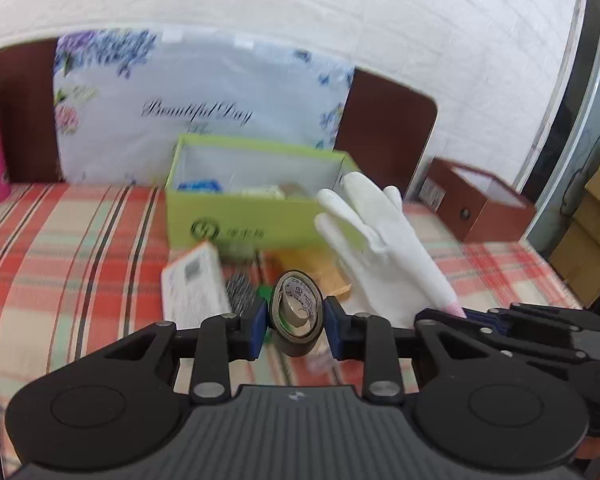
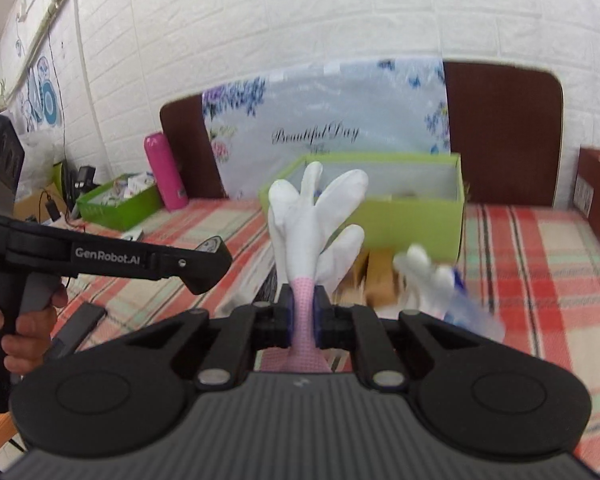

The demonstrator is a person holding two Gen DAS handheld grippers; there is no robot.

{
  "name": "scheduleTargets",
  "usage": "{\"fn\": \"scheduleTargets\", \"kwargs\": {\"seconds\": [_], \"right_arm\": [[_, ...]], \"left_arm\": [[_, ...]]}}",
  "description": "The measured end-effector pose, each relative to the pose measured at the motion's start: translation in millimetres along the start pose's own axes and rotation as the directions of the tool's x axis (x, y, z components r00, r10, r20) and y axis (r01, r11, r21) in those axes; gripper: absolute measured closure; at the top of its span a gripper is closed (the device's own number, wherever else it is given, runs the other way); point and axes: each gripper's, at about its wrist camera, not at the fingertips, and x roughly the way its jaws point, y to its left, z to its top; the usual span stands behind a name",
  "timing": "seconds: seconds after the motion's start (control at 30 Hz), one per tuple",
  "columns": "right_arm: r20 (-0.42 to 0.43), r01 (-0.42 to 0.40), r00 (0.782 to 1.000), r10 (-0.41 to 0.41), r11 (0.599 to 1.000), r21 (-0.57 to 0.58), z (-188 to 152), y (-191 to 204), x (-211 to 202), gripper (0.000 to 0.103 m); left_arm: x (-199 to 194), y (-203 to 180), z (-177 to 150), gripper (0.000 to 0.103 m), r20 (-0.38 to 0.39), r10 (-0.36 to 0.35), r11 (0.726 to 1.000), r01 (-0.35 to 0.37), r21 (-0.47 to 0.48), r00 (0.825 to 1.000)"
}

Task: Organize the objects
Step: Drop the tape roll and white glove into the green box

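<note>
My left gripper (image 1: 296, 318) is shut on a dark roll of tape (image 1: 297, 314) and holds it above the plaid cloth, in front of an open lime-green box (image 1: 256, 216). My right gripper (image 2: 303, 312) is shut on the pink cuff of a white glove (image 2: 314, 216), whose fingers stand up in front of the same green box (image 2: 412, 220). The glove (image 1: 380, 240) also shows in the left wrist view, right of the tape. A second white glove (image 2: 424, 276) lies on the cloth to the right. The left gripper body (image 2: 112, 258) crosses the right wrist view's left side.
A white booklet (image 1: 194, 284), a yellow packet (image 1: 320, 268) and small items lie before the box. A pink bottle (image 2: 165, 172) and a floral cushion (image 1: 204, 104) stand at the back. A brown box (image 1: 480, 204) sits at the right, a second green tray (image 2: 116, 200) at the left.
</note>
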Motion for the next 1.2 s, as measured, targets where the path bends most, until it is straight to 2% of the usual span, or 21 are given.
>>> {"fn": "scheduleTargets", "kwargs": {"seconds": [0.23, 0.47, 0.57, 0.7, 0.93, 0.97, 1.0, 1.03, 1.07, 1.1, 1.17, 1.2], "right_arm": [[0.069, 0.070, 0.995, -0.067, 0.996, -0.048, 52.1, -22.9, 23.3, 0.094], [0.107, 0.114, 0.988, -0.111, 0.993, -0.018, 85.8, -65.9, 72.6, 0.094], [0.116, 0.129, 0.985, -0.124, 0.991, -0.031, 97.8, -81.4, 97.1, 0.094], [0.115, 0.145, 0.984, -0.137, 0.988, -0.061, 106.9, -93.9, 131.3, 0.094], [0.015, 0.156, 0.988, -0.156, 0.984, -0.084, 93.7, -108.2, 188.4, 0.093], [-0.001, 0.160, 0.987, -0.160, 0.983, -0.086, 90.1, -110.0, 195.1, 0.092], [-0.011, 0.170, 0.985, -0.172, 0.981, -0.090, 86.2, -111.1, 201.0, 0.090], [-0.017, 0.185, 0.982, -0.188, 0.978, -0.099, 82.7, -111.8, 204.9, 0.076], [-0.016, 0.205, 0.978, -0.208, 0.973, -0.106, 79.9, -112.5, 207.7, 0.053], [-0.003, 0.229, 0.973, -0.231, 0.967, -0.107, 76.9, -113.1, 208.5, 0.041], [0.032, 0.239, 0.971, -0.237, 0.965, -0.112, 73.0, -113.1, 205.9, 0.018], [0.035, 0.252, 0.968, -0.250, 0.961, -0.112, 73.2, -112.4, 204.2, 0.016]], "left_arm": [[24.4, -10.2, 63.2, 0.071, 0.074, -0.009, 1.000, 0.009, 0.010, 0.997], [80.8, -5.1, 109.5, 0.071, 0.074, -0.032, 0.998, 0.036, -0.054, 0.997], [107.7, -0.6, 123.7, 0.071, 0.076, -0.016, 0.997, 0.022, -0.073, 0.997], [139.0, 9.2, 133.2, 0.071, 0.066, -0.010, 0.995, 0.017, -0.101, 0.998], [186.5, 21.9, 127.1, 0.071, 0.022, 0.019, 0.994, -0.017, -0.104, 1.000], [191.0, 23.8, 124.5, 0.070, 0.026, 0.025, 0.994, -0.022, -0.107, 0.999], [195.2, 25.8, 122.1, 0.059, 0.026, 0.024, 0.994, -0.021, -0.107, 0.999], [198.4, 27.5, 119.8, 0.048, 0.019, 0.026, 0.994, -0.024, -0.109, 0.999], [199.9, 29.2, 117.1, 0.028, 0.019, 0.042, 0.993, -0.040, -0.113, 0.999], [199.3, 29.8, 114.1, 0.022, 0.029, 0.063, 0.992, -0.060, -0.112, 0.998], [197.8, 30.7, 110.9, 0.022, 0.037, 0.086, 0.992, -0.082, -0.097, 0.996], [197.5, 31.8, 110.3, 0.022, 0.026, 0.093, 0.992, -0.090, -0.091, 0.995]]}}
